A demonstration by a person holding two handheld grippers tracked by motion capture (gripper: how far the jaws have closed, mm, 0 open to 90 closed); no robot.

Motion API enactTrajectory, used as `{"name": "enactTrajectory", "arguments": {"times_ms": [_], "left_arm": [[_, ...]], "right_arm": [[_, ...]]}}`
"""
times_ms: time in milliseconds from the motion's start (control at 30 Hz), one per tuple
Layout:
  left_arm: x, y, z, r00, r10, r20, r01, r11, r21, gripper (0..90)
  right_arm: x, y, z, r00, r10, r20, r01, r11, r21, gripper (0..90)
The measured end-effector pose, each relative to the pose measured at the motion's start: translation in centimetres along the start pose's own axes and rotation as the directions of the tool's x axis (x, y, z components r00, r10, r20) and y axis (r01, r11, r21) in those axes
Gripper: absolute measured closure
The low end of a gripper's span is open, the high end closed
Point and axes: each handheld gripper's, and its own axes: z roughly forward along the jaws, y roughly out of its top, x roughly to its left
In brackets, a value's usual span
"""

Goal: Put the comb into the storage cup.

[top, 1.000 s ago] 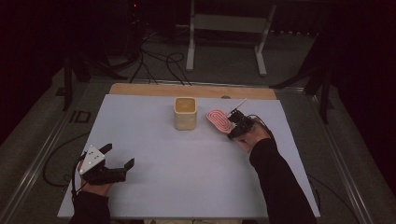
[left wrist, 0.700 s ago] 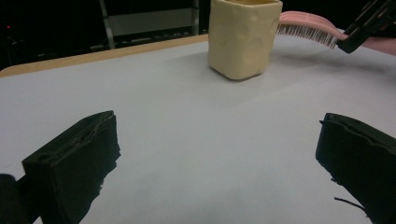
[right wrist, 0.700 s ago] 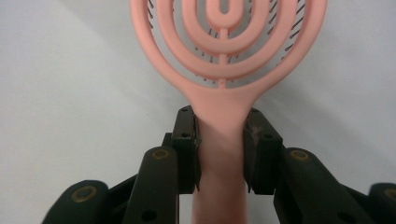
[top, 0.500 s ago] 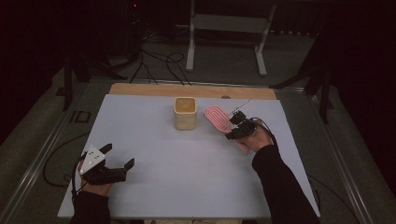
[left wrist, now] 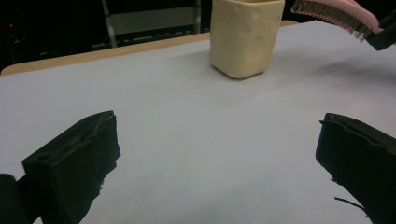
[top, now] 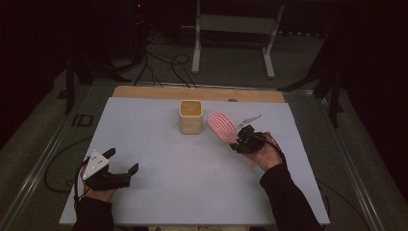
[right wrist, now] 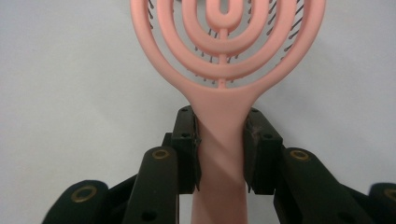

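Nearest the person, the left gripper (top: 121, 162) rests low over the near-left part of the white table (top: 183, 192), held in the left hand (top: 98, 185). Its jaws stand wide apart with nothing between them; the left gripper view shows bare table surface across the gap. A grey three-cornered plate (top: 95, 162) sits on top of this gripper.

Farther in, on the right side of the table, the right hand (top: 265, 155) holds the right gripper (top: 237, 138), which points toward the table's centre. Its jaws are clamped on the handle of a pink hairbrush (top: 221, 126). In the right gripper view, the two black jaw pads press against either side of the brush handle (right wrist: 219, 140), and the oval head of concentric open rings (right wrist: 226, 42) extends forward, with dark bristles visible through the openings. In the left gripper view, the bristles (left wrist: 334, 16) point down and the brush head is raised above the table.

Just beyond the brush head, to its left in the high view, a cream-yellow square cup (top: 191, 117) stands upright on the table, near the brush but not touching it.

At the far edge, a strip of wooden board (top: 192, 93) shows beyond the white surface.
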Motion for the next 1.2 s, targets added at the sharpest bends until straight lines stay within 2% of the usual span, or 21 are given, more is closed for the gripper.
{"name": "enactTrajectory", "arguments": {"times_ms": [233, 267, 367, 400, 800, 1067, 1200], "left_arm": [[0.0, 0.0, 0.0, 1.0, 0.0, -0.005, 0.0, 1.0, 0.005, 0.1], [0.0, 0.0, 0.0, 1.0, 0.0, -0.007, 0.0, 1.0, 0.008, 0.1], [0.0, 0.0, 0.1, 1.0, -0.001, -0.008, 0.001, 1.0, 0.01, 0.1], [0.0, 0.0, 0.1, 1.0, -0.001, -0.008, 0.001, 0.9999, 0.01, 0.1], [-0.1, 0.0, 0.2, 1.0, 0.003, -0.007, -0.003, 0.9998, 0.017, 0.1], [-0.3, 0.0, 0.4, 0.9999, 0.011, 0.002, -0.011, 0.9997, 0.023, 0.1], [-0.4, 0.1, 0.6, 0.9997, 0.021, 0.013, -0.021, 0.9993, 0.029, 0.1]], "right_arm": [[0.9, -1.1, -0.5, 0.9997, 0.013, -0.019, -0.014, 0.998, -0.058, 69.5], [1.1, -1.4, -0.7, 0.9993, 0.024, -0.029, -0.026, 0.996, -0.085, 69.5], [1.4, -1.6, -1.0, 0.9989, 0.03, -0.037, -0.034, 0.993, -0.109, 69.5], [1.7, -1.6, -1.1, 0.9987, 0.024, -0.044, -0.03, 0.99, -0.134, 69.5], [3.1, -1.6, -1.7, 0.9986, -0.008, -0.052, -0.002, 0.984, -0.18, 69.5], [3.5, -1.6, -1.9, 0.9988, -0.01, -0.048, -0.001, 0.976, -0.219, 69.5], [3.9, -1.4, -1.8, 0.9981, -0.004, -0.062, -0.011, 0.97, -0.242, 69.5]]}}
